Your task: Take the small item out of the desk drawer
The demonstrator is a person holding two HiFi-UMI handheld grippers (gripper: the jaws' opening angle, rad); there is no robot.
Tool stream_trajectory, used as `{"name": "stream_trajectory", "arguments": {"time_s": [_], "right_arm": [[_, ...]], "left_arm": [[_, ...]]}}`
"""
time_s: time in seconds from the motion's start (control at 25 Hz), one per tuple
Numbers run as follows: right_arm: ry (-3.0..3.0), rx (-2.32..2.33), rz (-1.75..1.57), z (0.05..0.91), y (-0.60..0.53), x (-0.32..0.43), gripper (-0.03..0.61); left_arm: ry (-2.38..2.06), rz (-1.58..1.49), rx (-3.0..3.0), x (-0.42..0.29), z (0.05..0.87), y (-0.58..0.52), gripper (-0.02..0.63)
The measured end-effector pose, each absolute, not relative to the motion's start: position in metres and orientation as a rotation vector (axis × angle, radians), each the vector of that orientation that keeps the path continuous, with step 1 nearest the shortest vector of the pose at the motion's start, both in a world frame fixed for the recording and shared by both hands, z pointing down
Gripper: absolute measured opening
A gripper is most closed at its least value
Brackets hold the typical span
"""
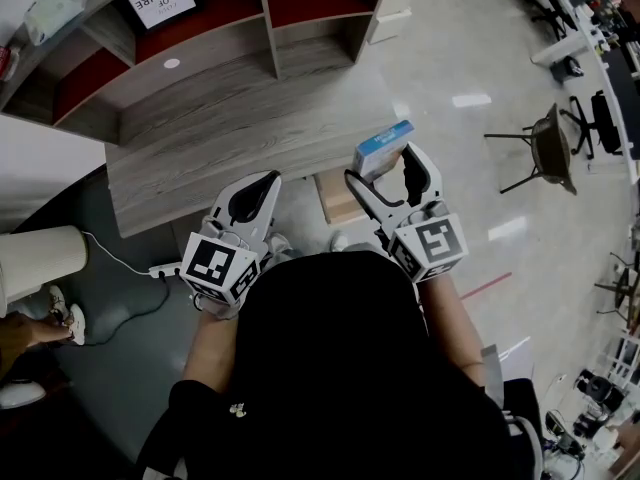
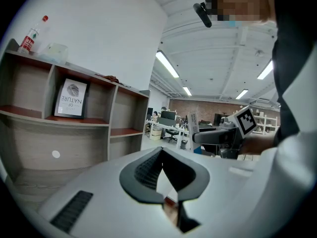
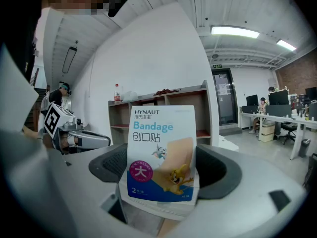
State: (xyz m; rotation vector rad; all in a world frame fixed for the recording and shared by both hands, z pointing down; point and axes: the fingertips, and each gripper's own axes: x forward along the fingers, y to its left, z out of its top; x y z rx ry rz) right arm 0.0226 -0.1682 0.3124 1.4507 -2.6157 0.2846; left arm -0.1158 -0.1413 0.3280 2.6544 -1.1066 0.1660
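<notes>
Bandage box (image 3: 161,152) clamped in right tool (image 1: 386,171), near desk (image 1: 230,118).

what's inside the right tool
A bandage box stands upright, clamped in the right tool, with its printed face toward the camera. Its bottom edge is covered by the tool body, so how deep it sits cannot be seen.

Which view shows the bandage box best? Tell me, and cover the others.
Right gripper view: the bandage box fills the centre between the jaws, label facing the camera. Head view shows only its blue-and-white top; left gripper view shows it small, distant.
</notes>
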Motion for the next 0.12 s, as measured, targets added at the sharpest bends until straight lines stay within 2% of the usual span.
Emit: {"name": "stream_trajectory", "arguments": {"time_s": [0.12], "right_arm": [[-2.615, 1.441, 0.276, 0.3155, -0.1680, 0.0236, 0.426]], "left_arm": [[-1.104, 0.172, 2.655, -0.1149, 0.3293, -0.1409, 0.008]]}}
